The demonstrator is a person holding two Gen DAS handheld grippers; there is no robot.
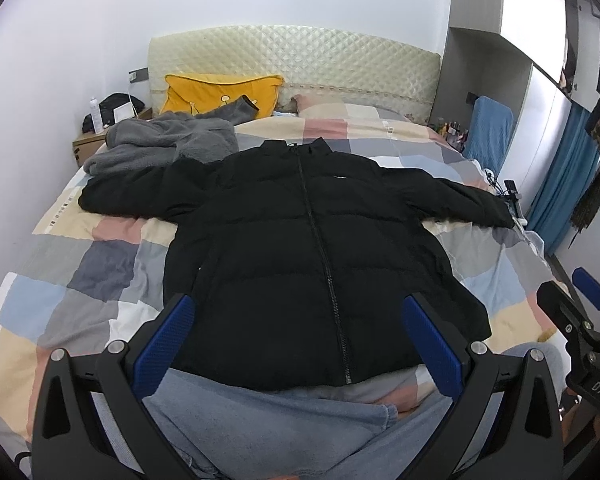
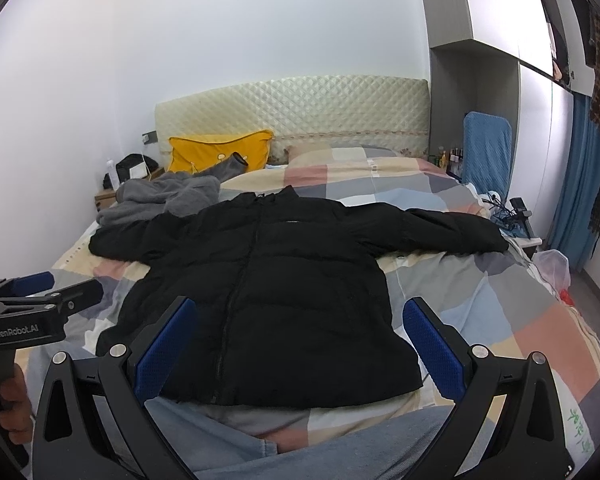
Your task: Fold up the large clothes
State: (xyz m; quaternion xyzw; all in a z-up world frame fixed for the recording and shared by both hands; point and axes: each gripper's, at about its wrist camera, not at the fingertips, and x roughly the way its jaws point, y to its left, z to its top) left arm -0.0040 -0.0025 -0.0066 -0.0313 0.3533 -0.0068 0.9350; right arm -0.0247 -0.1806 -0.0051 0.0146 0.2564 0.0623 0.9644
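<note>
My left gripper [image 1: 296, 340] and right gripper [image 2: 296, 340] are hovering at frame bottom, jaws spread wide, holding nothing | black puffer jacket [image 1: 308, 248] is lying flat mid-frame on the patchwork quilt [image 1: 80, 264], zipped, sleeves spread left and right | no fold started, I judge; everything is remaining | grey fleece [image 1: 160, 140] is sitting upper left.
</note>
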